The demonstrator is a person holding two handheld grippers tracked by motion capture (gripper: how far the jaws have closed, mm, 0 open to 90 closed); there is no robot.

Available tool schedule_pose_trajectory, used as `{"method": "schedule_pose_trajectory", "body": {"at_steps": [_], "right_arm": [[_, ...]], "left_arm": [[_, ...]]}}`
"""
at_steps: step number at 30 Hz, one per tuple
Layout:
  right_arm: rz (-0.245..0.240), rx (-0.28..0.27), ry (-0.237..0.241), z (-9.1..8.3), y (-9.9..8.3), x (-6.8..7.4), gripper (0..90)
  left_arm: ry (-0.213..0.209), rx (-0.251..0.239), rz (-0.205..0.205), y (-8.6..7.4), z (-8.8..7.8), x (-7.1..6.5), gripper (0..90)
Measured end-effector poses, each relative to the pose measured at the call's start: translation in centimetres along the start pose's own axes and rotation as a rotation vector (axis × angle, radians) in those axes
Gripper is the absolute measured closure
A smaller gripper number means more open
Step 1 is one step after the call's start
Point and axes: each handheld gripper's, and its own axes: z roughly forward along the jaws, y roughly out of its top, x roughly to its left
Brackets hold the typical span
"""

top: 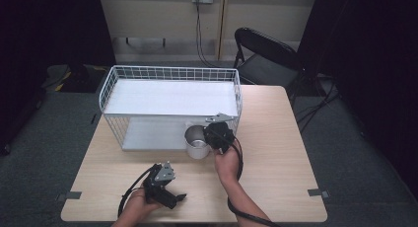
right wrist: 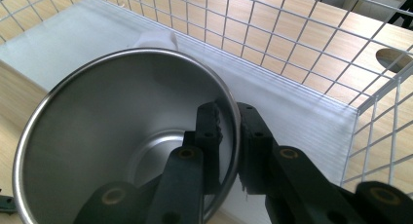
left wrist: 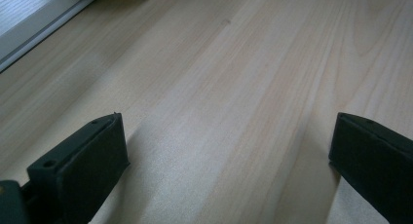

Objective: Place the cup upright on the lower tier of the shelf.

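A steel cup (top: 197, 142) stood at the open front of a white wire rack (top: 170, 104) on the table (top: 276, 138), its wall pinched at the rim by the right gripper (top: 217, 134), one jaw inside the cup and one outside. The left gripper (top: 170, 195) rested near the table's front edge, jaws spread wide over bare wood and holding nothing. With such a thin bite on smooth metal, the cup could have pivoted or slipped free if lifted quickly. Its rim might also have caught the wire mesh close beside it and twisted out of the grip.
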Motion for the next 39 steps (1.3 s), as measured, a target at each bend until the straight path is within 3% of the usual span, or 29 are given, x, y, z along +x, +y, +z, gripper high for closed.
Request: {"method": "schedule_pose_trajectory", "body": {"at_steps": [7,17,19,33,39], "right_arm": [[0.036,-0.022,-0.009,0.3,0.0,-0.2,81.4],[0.045,-0.023,-0.007,0.5,0.3,-0.3,79.4],[0.033,-0.032,-0.013,0.3,0.4,-0.3,71.4],[0.042,-0.047,0.030,-1.8,0.3,-0.5,55.9],[0.039,-0.043,0.064,-3.1,-0.2,-0.7,40.7]], "left_arm": [[0.000,0.000,0.000,0.0,0.0,0.0,0.0],[-0.001,0.000,0.000,0.0,0.0,0.0,0.0],[0.000,0.000,0.000,0.0,0.0,0.0,0.0],[0.000,0.000,0.000,0.0,0.0,0.0,0.0],[0.000,0.000,-0.001,0.0,0.0,0.0,0.0]]}}
